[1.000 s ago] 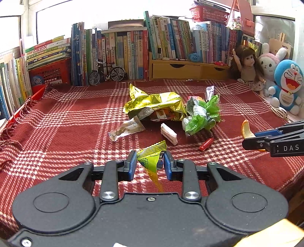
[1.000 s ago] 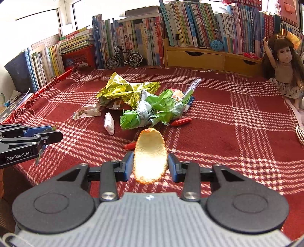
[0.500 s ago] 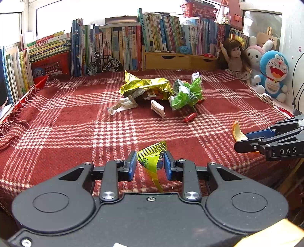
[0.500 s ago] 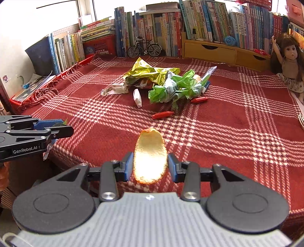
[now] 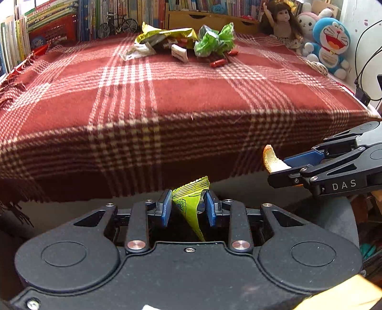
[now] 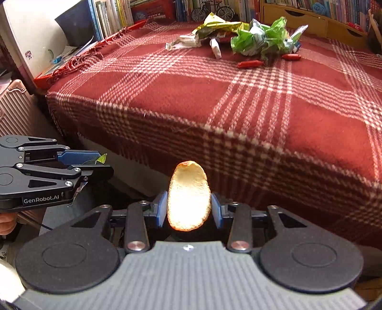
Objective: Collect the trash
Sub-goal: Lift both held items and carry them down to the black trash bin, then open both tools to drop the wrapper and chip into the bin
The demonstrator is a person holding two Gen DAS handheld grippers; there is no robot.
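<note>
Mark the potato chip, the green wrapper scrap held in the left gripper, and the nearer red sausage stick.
potato chip (image 6: 189,198): right wrist view, middle of its face.
green wrapper scrap (image 5: 191,205): left wrist view, printed middle.
nearer red sausage stick (image 6: 250,64): right wrist view, mid-length.

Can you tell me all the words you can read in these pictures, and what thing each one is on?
"DAS": on the side of the right gripper, seen from the left wrist camera.
"GenRobot.AI": on the side of the left gripper, seen from the right wrist camera.
Book spines on the shelf: too small and blurred to read.
Green wrapper held in the left gripper: a drawing, no readable words.
</note>
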